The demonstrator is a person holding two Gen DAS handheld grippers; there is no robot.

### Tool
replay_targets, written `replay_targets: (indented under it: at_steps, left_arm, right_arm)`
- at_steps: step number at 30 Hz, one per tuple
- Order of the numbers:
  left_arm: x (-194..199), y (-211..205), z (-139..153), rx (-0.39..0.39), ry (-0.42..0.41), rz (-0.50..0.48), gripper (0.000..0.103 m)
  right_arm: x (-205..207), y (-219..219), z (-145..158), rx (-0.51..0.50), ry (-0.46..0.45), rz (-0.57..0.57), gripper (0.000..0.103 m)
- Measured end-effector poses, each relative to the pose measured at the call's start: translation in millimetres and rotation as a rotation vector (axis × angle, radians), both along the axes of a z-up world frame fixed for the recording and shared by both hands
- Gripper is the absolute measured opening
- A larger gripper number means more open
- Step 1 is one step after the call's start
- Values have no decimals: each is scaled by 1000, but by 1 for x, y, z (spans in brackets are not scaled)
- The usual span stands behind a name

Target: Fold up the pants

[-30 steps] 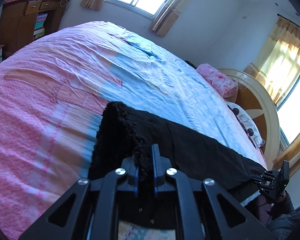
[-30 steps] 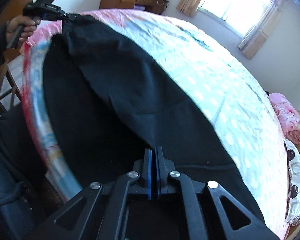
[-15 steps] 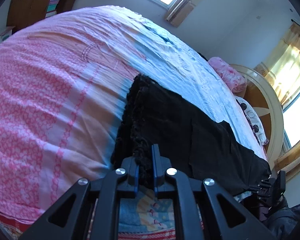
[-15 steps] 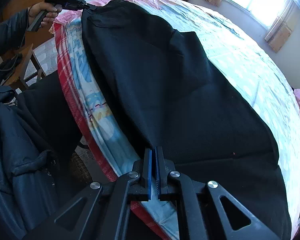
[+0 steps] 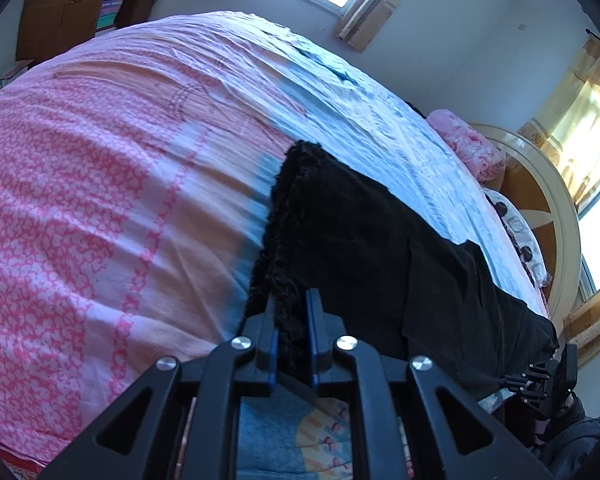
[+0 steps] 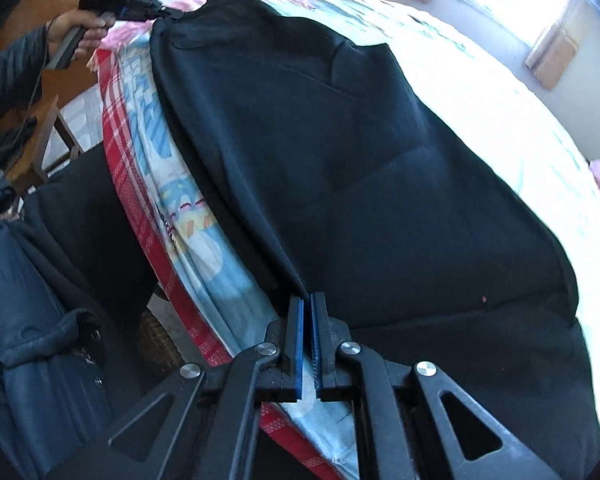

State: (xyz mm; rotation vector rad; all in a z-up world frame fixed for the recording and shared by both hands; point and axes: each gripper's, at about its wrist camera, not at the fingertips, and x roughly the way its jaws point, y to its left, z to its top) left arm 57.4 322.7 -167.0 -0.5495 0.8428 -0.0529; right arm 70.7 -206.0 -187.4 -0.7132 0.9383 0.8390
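Black pants [image 6: 380, 184] lying across bed [image 5: 100, 200] near its edge, filling centre of right view. L gripper [image 5: 291, 312] gripping fuzzy pant edge – jaws just been easing apart. R gripper [image 6: 307, 308] nearly closed – pinching pant edge, lower centre.

**What we cannot make out**

In the left wrist view, the pants [image 5: 380, 248] run behind the left gripper [image 5: 291, 312], so we lose their near edge. The bed [image 5: 100, 200] is cut off at the frame's left. In the right wrist view, window glare washes out the bed's far corner, and the person's hand [image 6: 76, 30] is blurred.
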Motion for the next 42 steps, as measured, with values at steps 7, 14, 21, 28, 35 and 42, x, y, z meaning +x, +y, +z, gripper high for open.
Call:
replay_targets:
  at_steps: [7,14,21,28,35,42]
  left_arm:
    - [-4,3,0,51,-26,2,12]
    - [-1,0,3,56,-21,-12,9]
    - [4,9,9,74,-26,58,4]
    - [-14,20,33,110,-86,137,9]
    - [-1,-49,49,222,-120,23,42]
    - [32,-63,49,277,-114,5,53]
  right_arm:
    - [-1,2,-1,-17,-14,8,5]
    - [1,1,1,11,12,-25,6]
    - [1,5,0,-8,14,-30,7]
    - [9,-5,33,71,84,-20,14]
    - [71,11,84,387,237,-106,18]
    - [163,64,75,531,413,-256,48]
